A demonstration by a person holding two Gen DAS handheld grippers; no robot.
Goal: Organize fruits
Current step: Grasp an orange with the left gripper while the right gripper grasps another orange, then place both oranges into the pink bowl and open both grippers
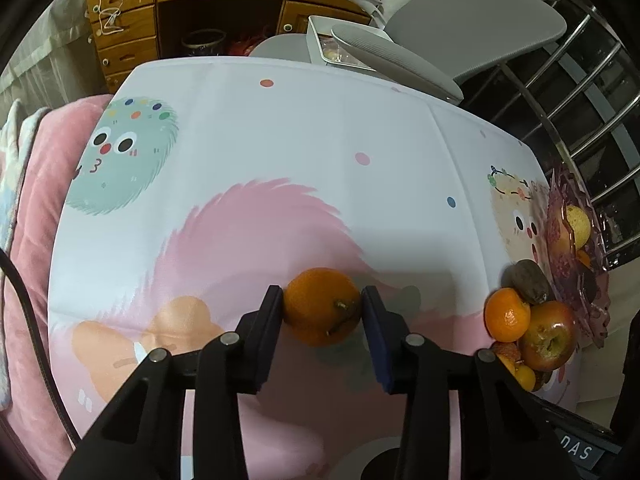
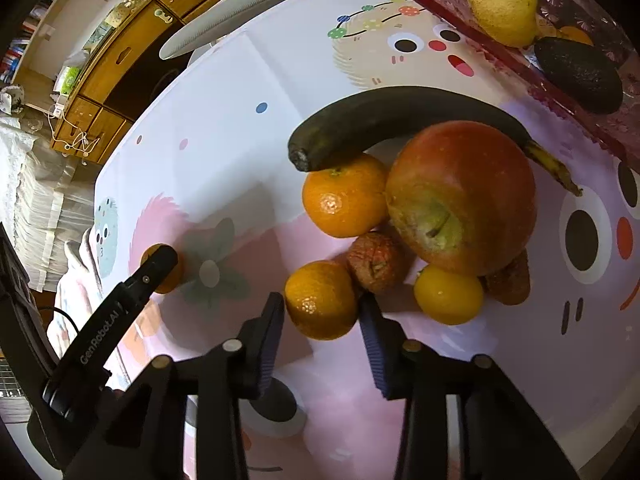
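Note:
My left gripper [image 1: 322, 305] is shut on an orange [image 1: 322, 305], both pads against its sides, over the patterned tablecloth [image 1: 280, 140]. My right gripper [image 2: 322, 309] is shut on a small orange [image 2: 320, 300] at the near edge of a fruit pile: another orange [image 2: 344, 200], a red apple [image 2: 464, 200], a dark banana [image 2: 400, 116], a lychee [image 2: 376, 256] and a small yellow citrus [image 2: 448, 294]. The left gripper's arm [image 2: 120, 304] with its orange [image 2: 170, 276] shows at the left of the right wrist view. The pile also shows in the left wrist view [image 1: 532, 320].
A purple glass tray [image 2: 560, 92] at the table's far right holds a lemon [image 2: 502, 6] and an avocado [image 2: 580, 74]. A grey chair [image 1: 460, 28] and a wooden cabinet [image 1: 192, 4] stand beyond the table. A pink blanket [image 1: 36, 220] lies at the left.

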